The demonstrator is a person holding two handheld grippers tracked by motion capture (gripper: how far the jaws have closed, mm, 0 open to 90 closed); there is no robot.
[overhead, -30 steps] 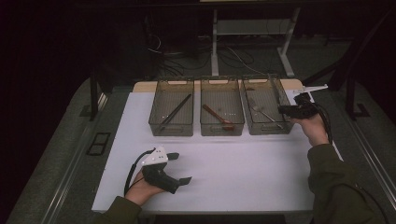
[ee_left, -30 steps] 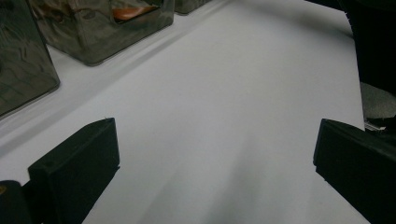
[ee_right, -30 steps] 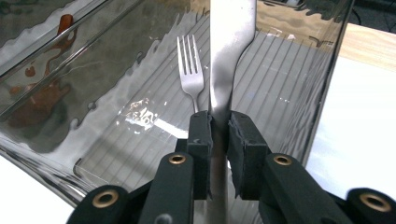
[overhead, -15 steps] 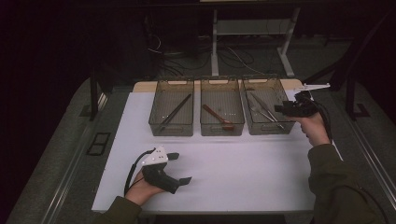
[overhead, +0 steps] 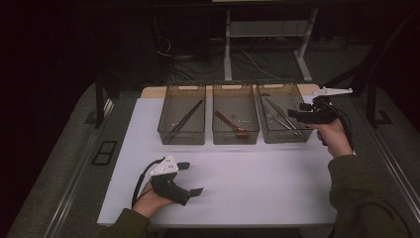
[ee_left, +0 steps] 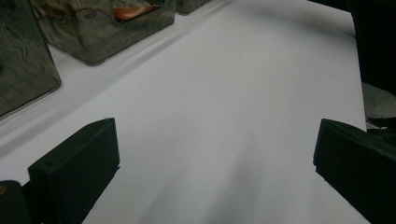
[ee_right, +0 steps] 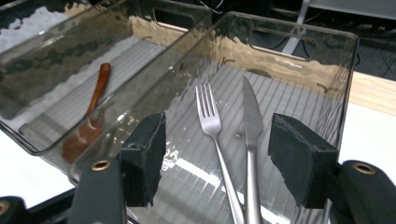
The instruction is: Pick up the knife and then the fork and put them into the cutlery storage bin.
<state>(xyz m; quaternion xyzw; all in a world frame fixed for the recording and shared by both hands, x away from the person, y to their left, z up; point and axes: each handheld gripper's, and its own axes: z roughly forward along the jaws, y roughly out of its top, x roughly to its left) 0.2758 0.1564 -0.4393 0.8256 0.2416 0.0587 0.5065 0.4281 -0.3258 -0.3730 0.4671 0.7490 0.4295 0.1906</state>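
No writing can be read on any item. The fork (ee_right: pixel 212 135) and knife (ee_right: pixel 250 135) lie side by side in the right clear bin (overhead: pixel 283 119), long axes along the bin, fork tines and knife tip toward its far end. The right claw (ee_right: pixel 217 161) hangs over that bin, its jaws having just been opening, nothing between them. The left claw (ee_left: pixel 215 163) rests wide open and empty on the white desk (overhead: pixel 257 178). 3 bins stand in 1 row; the room behind is dark.
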